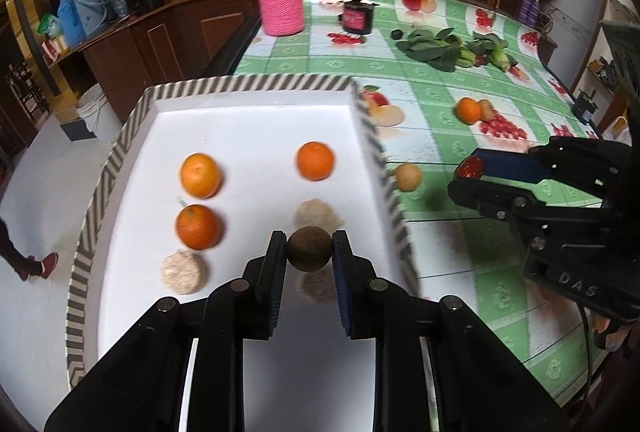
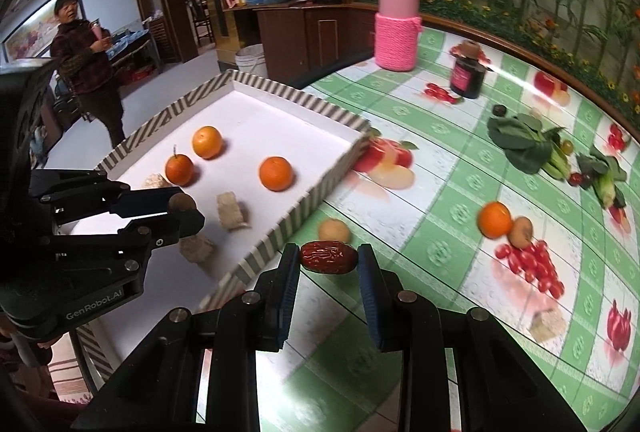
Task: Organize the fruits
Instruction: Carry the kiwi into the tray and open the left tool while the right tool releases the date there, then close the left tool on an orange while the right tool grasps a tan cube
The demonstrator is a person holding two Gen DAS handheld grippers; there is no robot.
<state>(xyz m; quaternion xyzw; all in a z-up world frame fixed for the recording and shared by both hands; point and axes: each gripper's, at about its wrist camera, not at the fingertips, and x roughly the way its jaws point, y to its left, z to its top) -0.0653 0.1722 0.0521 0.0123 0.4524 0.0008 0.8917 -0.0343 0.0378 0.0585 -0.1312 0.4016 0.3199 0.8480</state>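
Gripped between the left gripper's point(image 1: 310, 252) blue pads was a small dark-brown round fruit point(image 1: 310, 249), held over the white striped-rim tray point(image 1: 256, 88), where three oranges point(image 1: 200, 175) and pale crumbly cakes point(image 1: 184, 272) were already laid out. A wrinkled red date point(image 2: 329, 257) was pinched lengthwise by the right gripper point(image 2: 329, 262) above the green fruit-print tablecloth point(image 2: 440, 272), just beside the tray's corner. By the look of it, placing was the step in hand: each fruit would best be lowered onto bare tray floor, clear of the cakes, before the narrowly parted jaws were eased apart.
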